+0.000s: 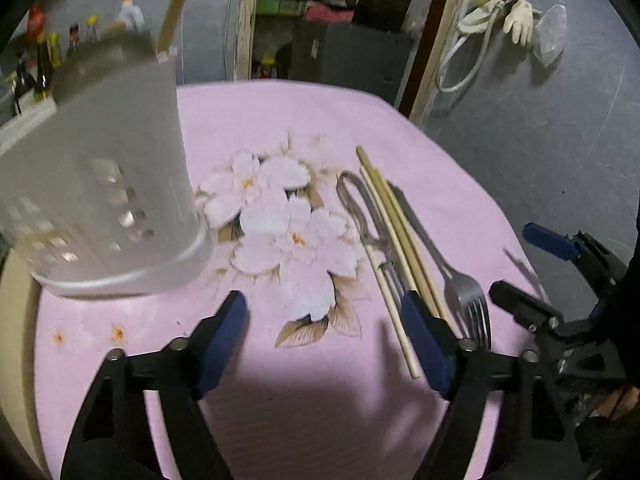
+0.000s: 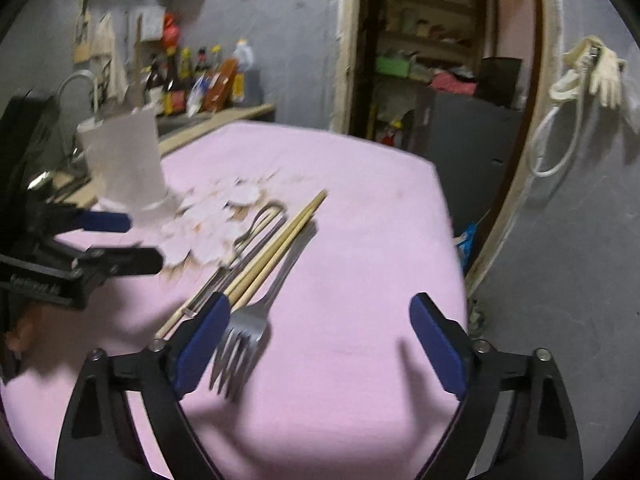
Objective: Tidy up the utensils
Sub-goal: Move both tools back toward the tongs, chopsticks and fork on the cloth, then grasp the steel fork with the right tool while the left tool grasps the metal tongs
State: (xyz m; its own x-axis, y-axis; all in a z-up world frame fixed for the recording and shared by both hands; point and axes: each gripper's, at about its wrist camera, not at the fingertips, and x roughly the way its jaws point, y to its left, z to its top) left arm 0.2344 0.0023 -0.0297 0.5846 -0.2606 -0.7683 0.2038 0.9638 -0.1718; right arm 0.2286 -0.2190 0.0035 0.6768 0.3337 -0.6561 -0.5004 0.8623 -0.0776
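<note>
**Both grippers spread wide above an untouched bundle**

Right gripper [image 2: 320, 344] hangs with its jaws wide apart and nothing between them; the fork [image 2: 240, 340] lies just inside its left pad, tines toward the camera. Left gripper [image 1: 324, 340] is equally wide and empty, with the bundle off to its right. The chopsticks [image 1: 394, 236], a wire-handled utensil [image 1: 360, 208] and the fork lie side by side near the table's right edge, long axes running from the near edge toward the far one. By my judgement the right hand is nearer. The white holder [image 1: 112, 184] stands at the left edge of the pink floral cloth [image 1: 320, 120]. Only the left view shows the holder's perforated wall; the wire-handled piece is probably a whisk, though blur prevents certainty.
</note>
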